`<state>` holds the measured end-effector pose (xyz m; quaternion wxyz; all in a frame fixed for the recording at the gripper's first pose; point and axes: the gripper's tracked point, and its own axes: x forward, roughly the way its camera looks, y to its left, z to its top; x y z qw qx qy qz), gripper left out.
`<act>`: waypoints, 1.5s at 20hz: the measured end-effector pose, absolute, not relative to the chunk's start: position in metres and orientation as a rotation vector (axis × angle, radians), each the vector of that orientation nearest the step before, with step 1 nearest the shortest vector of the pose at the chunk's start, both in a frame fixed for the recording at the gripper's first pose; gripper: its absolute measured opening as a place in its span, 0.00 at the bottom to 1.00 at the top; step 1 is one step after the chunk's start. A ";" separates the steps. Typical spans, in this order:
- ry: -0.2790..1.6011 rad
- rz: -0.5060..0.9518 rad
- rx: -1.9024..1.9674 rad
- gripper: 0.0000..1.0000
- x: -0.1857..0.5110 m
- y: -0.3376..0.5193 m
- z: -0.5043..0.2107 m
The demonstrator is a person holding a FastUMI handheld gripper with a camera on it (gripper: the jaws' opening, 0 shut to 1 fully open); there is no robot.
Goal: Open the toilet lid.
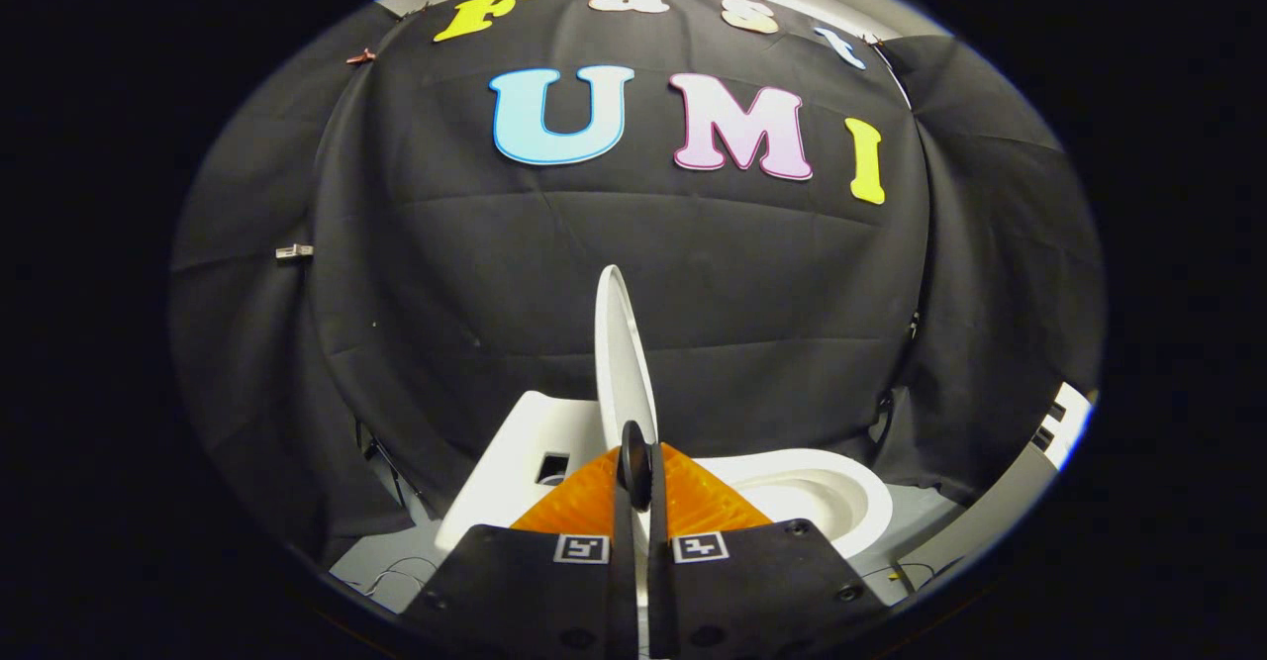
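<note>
The toilet lid (622,358) is a smooth, glossy white oval, seen nearly edge-on so that it reads as a thin, tall blade standing upright. Its lower edge runs down between the fingers of the gripper (638,467), which are drawn close together on either side of it; both fingers (584,502) appear to press on the lid's rim, their ribbed, wedge-shaped pads meeting at a narrow point (a dark round piece sits right at that point). The lid rises straight up from the fingertips and stands well above them.

To one side of the lid lies the toilet bowl (822,502), a rounded white rim with a matte sheen, open and partly cut off by the gripper's body. On the other side sits the tank (515,452), a blocky white form with a dark rectangular opening in its top. Behind everything hangs the wrinkled black cloth wall (445,274).

The hinge where lid meets bowl is hidden behind the fingers, and the exact contact between pads and lid is hard to make out. The pale floor (396,571) shows thin cables near the toilet's base.
</note>
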<state>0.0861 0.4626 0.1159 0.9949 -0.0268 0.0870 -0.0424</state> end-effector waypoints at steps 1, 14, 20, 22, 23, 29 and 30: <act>0.172 -0.082 -0.062 0.09 0.086 0.466 0.116; 0.170 -0.055 -0.099 0.17 0.085 0.482 0.117; 0.210 0.014 -0.103 0.63 0.085 0.496 0.106; 0.209 0.012 -0.104 0.87 0.081 0.491 0.103; 0.211 0.014 -0.105 0.99 0.082 0.491 0.100; 0.200 0.036 -0.083 0.99 0.080 0.486 0.112; 0.196 0.052 -0.069 0.99 0.077 0.488 0.117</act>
